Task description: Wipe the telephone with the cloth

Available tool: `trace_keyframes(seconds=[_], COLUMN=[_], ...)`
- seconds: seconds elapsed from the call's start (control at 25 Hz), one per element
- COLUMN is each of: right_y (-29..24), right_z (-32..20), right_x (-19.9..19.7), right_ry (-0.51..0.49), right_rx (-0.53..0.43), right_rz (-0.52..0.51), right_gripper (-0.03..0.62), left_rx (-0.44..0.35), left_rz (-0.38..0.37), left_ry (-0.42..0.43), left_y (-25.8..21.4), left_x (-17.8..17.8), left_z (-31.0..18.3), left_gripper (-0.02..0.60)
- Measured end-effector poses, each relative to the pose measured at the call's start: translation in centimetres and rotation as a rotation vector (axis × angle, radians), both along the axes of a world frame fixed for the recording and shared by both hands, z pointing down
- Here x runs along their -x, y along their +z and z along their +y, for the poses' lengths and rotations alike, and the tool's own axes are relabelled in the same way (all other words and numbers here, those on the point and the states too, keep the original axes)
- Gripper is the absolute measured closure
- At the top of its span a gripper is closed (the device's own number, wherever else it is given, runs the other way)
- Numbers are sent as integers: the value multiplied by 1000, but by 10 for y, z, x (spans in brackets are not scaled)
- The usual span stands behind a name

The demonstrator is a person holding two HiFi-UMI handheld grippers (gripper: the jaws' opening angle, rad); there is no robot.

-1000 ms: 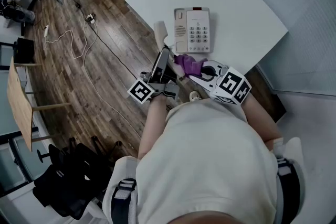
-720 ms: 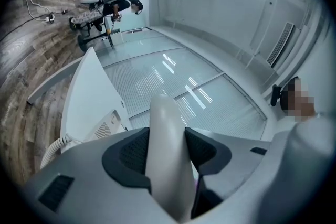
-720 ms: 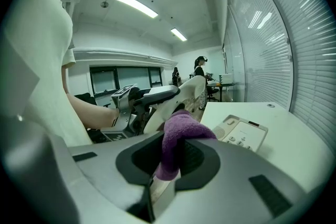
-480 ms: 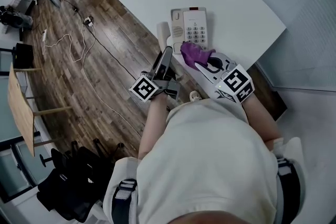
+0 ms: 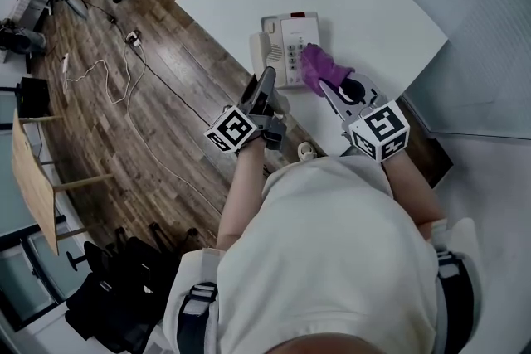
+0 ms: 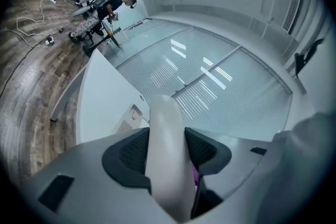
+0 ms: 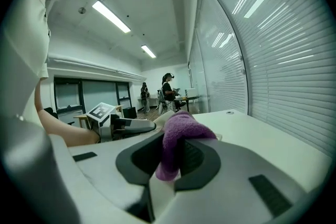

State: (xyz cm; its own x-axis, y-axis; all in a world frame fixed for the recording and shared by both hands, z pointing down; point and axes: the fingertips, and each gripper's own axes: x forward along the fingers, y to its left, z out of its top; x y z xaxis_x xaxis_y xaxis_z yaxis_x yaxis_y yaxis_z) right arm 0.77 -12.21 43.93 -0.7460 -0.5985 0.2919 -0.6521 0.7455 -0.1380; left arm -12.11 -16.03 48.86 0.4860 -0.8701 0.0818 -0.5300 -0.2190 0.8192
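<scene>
Telephone [image 5: 286, 33] sits on the white tabletop [image 5: 373, 4], near its edge on our side, long axis pointing away from us. Left hand-held gripper [image 6: 167, 152] is clamped on the cream handset [image 6: 164, 123], which runs lengthwise out past the jaws. Right hand-held gripper [image 7: 176, 157] pinches the purple cloth [image 5: 320, 67], which lies on the keypad.

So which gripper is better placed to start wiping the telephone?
Right: the right gripper holds the purple cloth over the telephone; the left gripper is shut on the handset.
</scene>
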Motion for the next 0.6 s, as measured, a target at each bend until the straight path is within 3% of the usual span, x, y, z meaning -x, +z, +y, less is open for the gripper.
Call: trace_keyframes(seconds=[0.6], right_y=[8], right_z=[-14], right_x=[-14], right_ry=[37], right_rx=[43], right_rz=[-38], right_gripper=[533], left_rx=[118], left_rz=[-300], left_ry=[16], left_y=[38], left_x=[-12], left_z=[-49], left_gripper=[362])
